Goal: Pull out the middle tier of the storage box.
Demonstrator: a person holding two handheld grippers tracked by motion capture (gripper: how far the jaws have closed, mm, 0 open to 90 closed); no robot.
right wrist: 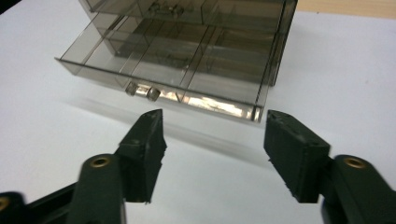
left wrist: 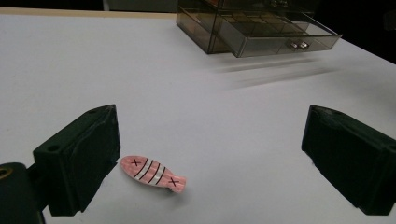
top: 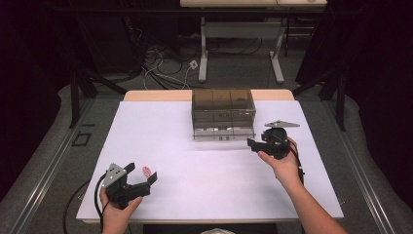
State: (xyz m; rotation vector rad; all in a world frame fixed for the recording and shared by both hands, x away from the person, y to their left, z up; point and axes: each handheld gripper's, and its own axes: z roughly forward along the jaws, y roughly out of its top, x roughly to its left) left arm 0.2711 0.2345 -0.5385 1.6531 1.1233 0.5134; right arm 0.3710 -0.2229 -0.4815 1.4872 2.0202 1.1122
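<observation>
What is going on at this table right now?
A person holds a gripper in each hand. The left gripper, jaws wide open, hovers by a small pink fish-shaped clip lying on the white table. The right gripper, also open, sits just in front of the pulled-out bottom drawer of a smoky clear drawer box.

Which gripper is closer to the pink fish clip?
Left. The left gripper has the fish clip between its open jaws; the right gripper is across the table by the drawer.

One pink fish clip point(left wrist: 153, 174), one smoky drawer box point(top: 223, 113), two claws.
</observation>
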